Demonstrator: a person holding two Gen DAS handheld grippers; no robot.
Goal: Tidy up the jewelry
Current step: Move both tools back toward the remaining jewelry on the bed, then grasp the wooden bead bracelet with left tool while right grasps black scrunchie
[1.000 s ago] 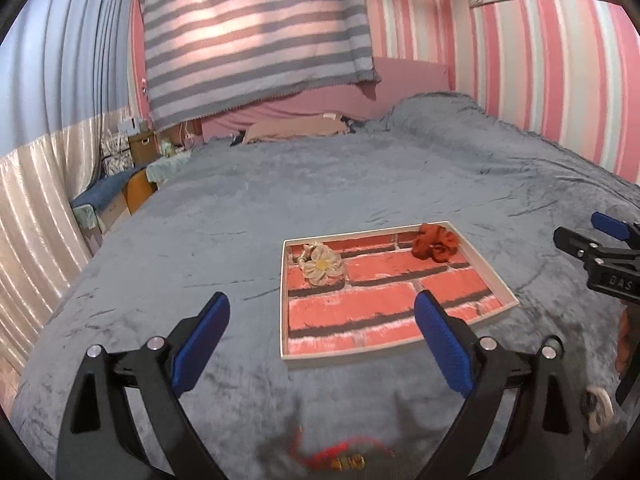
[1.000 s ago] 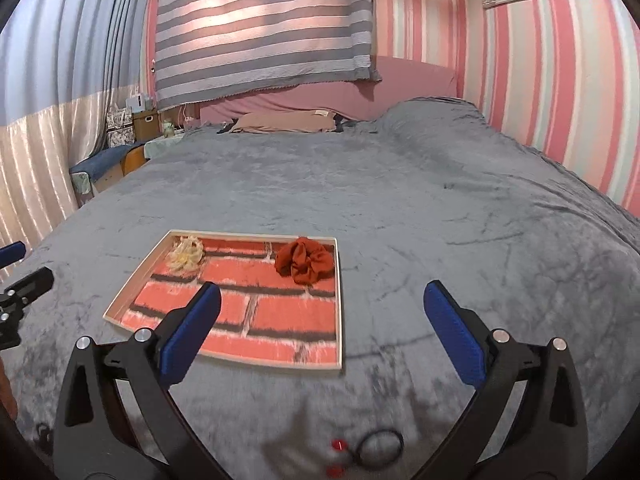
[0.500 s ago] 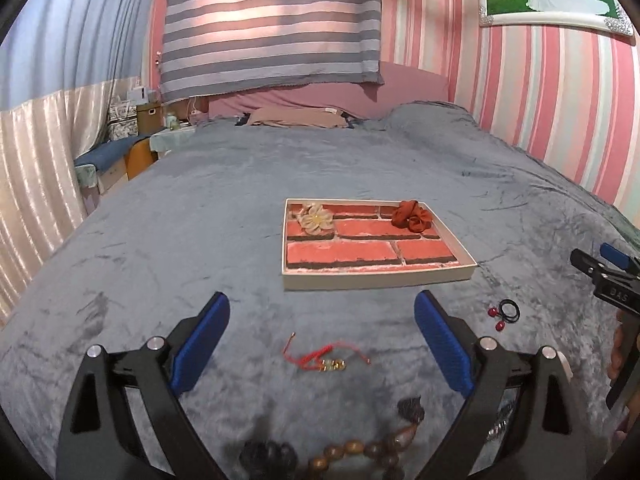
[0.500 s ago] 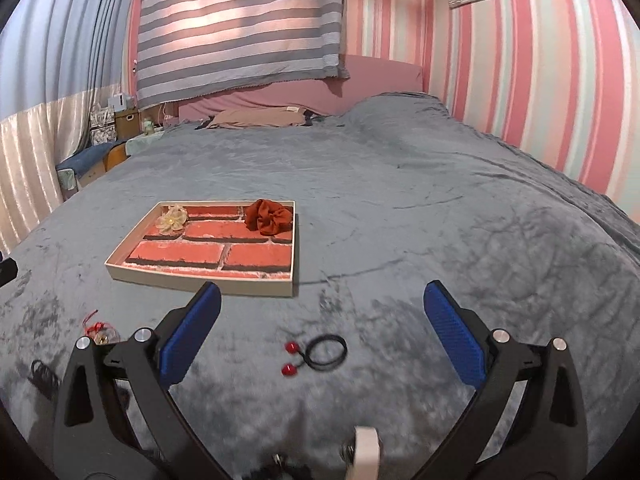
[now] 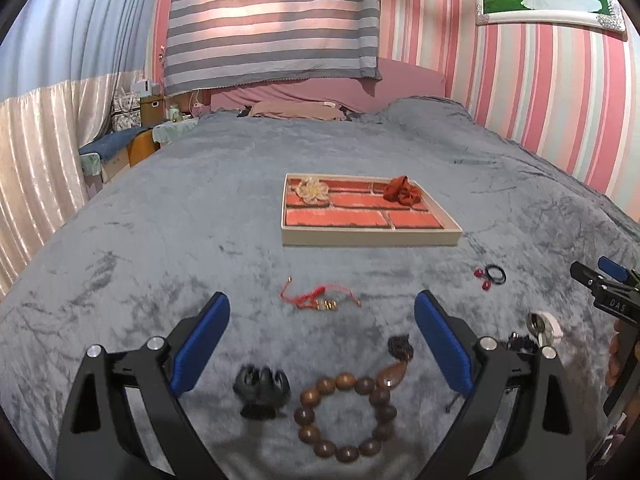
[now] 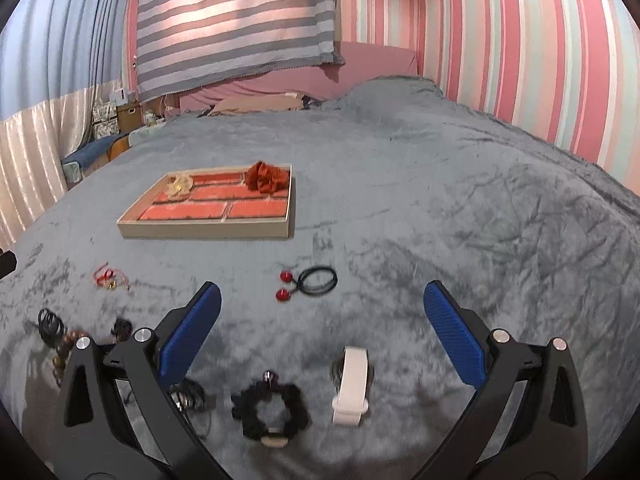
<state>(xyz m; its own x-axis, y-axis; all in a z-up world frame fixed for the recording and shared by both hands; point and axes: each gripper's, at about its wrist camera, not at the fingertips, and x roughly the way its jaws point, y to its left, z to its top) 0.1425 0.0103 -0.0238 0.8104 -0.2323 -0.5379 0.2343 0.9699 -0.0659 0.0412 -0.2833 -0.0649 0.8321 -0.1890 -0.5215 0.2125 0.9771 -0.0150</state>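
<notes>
A brick-patterned tray (image 5: 370, 237) (image 6: 208, 234) lies on the grey bed and holds a cream flower piece (image 5: 313, 191) and a red scrunchie (image 5: 401, 192). Loose on the blanket near me are a wooden bead bracelet (image 5: 346, 416), a black claw clip (image 5: 262, 394), a red cord bracelet (image 5: 316, 300), a black hair tie with red beads (image 6: 310, 280), a black scrunchie (image 6: 270, 410) and a white watch (image 6: 352, 380). My left gripper (image 5: 322, 344) is open above the bead bracelet. My right gripper (image 6: 322, 332) is open above the watch and black scrunchie.
The grey blanket (image 6: 480, 220) covers the whole bed. Pink pillows (image 5: 296, 108) lie at the headboard. A striped wall (image 6: 540, 60) is on the right. Boxes and a bedside stand (image 5: 132, 136) are on the far left.
Both grippers have pulled back from the tray toward the near edge of the bed. The tray now looks farther off and the loose jewelry has come into view beneath them.
</notes>
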